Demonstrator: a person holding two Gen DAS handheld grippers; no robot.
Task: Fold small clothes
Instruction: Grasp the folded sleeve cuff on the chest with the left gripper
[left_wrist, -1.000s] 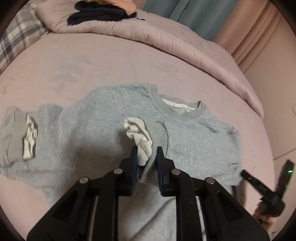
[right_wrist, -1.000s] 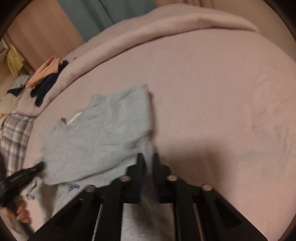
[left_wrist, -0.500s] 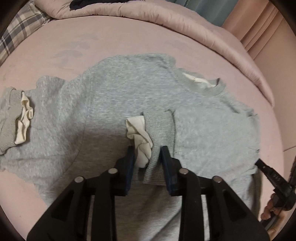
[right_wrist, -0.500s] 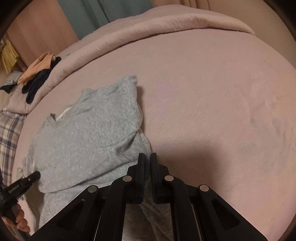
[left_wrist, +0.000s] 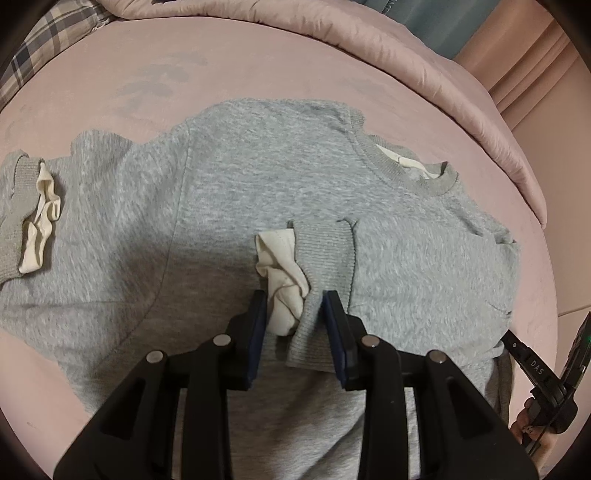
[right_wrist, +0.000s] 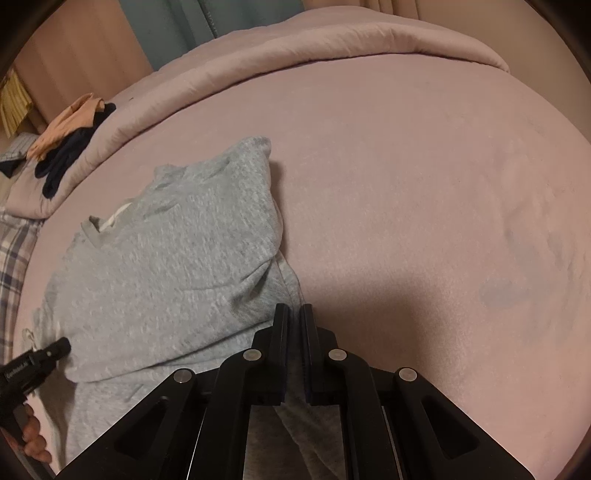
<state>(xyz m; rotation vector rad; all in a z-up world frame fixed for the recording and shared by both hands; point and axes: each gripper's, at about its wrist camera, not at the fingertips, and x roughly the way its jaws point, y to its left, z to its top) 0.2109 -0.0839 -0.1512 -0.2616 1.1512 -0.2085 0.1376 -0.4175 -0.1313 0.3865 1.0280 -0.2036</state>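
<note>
Left wrist view, nearest: my left gripper (left_wrist: 294, 314) stands with its jaws parted, the ribbed cuff (left_wrist: 325, 266) of the folded-in sleeve and its cream lining (left_wrist: 280, 273) lying loose between the fingers; beyond, the grey sweatshirt (left_wrist: 258, 177) lies flat on the pink bed cover (left_wrist: 258, 74), its other cuff (left_wrist: 18, 206) at far left and its collar (left_wrist: 402, 166) toward the rolled duvet (left_wrist: 424, 74). Right wrist view, nearest: my right gripper (right_wrist: 294, 325) is pinched on the sweatshirt's side edge (right_wrist: 291, 291); farther off, dark and peach clothes (right_wrist: 70, 144) rest on the duvet.
</note>
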